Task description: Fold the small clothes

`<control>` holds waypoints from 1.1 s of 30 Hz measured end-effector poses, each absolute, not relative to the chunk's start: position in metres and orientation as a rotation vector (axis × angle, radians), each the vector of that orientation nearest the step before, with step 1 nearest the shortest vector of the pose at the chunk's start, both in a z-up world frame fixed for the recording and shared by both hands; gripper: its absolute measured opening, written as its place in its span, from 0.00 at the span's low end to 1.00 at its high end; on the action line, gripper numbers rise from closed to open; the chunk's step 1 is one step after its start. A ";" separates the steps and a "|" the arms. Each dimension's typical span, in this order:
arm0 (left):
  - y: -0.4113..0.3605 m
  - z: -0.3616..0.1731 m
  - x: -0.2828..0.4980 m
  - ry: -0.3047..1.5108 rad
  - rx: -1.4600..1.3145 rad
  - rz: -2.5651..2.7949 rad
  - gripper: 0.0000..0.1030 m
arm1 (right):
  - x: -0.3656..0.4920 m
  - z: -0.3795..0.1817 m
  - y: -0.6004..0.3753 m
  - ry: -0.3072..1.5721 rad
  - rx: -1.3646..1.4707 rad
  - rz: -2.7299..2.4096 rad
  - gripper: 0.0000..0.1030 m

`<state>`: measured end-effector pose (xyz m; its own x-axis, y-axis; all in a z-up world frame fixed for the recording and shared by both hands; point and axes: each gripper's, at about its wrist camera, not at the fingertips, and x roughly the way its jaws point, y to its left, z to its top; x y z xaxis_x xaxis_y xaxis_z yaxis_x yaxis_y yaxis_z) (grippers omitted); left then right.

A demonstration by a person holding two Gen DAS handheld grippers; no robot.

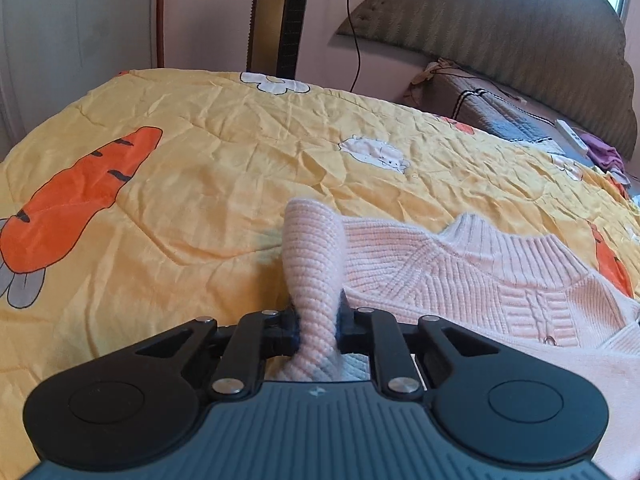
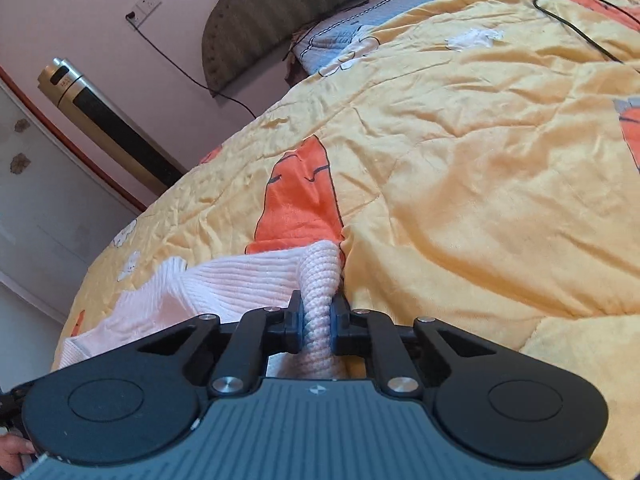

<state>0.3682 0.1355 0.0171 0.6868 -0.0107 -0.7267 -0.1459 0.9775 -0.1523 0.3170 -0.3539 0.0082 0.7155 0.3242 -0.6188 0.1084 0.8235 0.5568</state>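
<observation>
A yellow quilt (image 1: 224, 152) printed with orange carrots (image 1: 76, 200) and small white rabbits covers a bed and fills most of both wrist views. Behind it stands a padded brown headboard (image 1: 520, 40) against a pale pink wall, with a black cable (image 1: 354, 32) hanging down the wall. In the right wrist view a tall tower fan (image 2: 108, 124) stands beside the bed, and a wall socket (image 2: 144, 8) sits above it.

A pink knitted sweater (image 1: 460, 276) lies flat on the quilt, its ribbed collar raised and facing away from the left camera. It spreads to the right of the left gripper (image 1: 318, 320) and to the left of the right gripper (image 2: 316, 320).

Both grippers tilt downward toward the bed. The left gripper's jaws are drawn close together, pinching a bunched fold of the sweater that rises as a ridge ahead of the fingers, at the sweater's left edge. The knit runs back between the jaws toward the gripper body.

The right gripper is likewise narrowed onto the sweater, its dark pads (image 2: 298, 326) pressing either side of a rolled ridge of knit at the garment's opposite edge, in front of a printed carrot (image 2: 304, 200).

At the lower left corner of the right wrist view, part of a hand (image 2: 14, 450) shows beside the gripper body.
</observation>
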 end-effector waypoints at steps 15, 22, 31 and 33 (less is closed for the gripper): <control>0.065 0.047 0.246 0.573 0.118 -0.029 0.94 | 0.241 0.062 -0.310 0.770 0.385 0.257 0.63; 0.062 0.023 0.254 0.696 0.041 -0.104 0.83 | 0.235 0.040 -0.296 0.799 0.275 0.255 0.21; 0.064 0.009 0.248 0.714 -0.012 -0.092 0.84 | 0.222 0.033 -0.310 0.788 0.339 0.239 0.05; 0.067 0.012 0.247 0.712 -0.024 -0.092 0.84 | 0.222 0.033 -0.308 0.787 0.334 0.223 0.14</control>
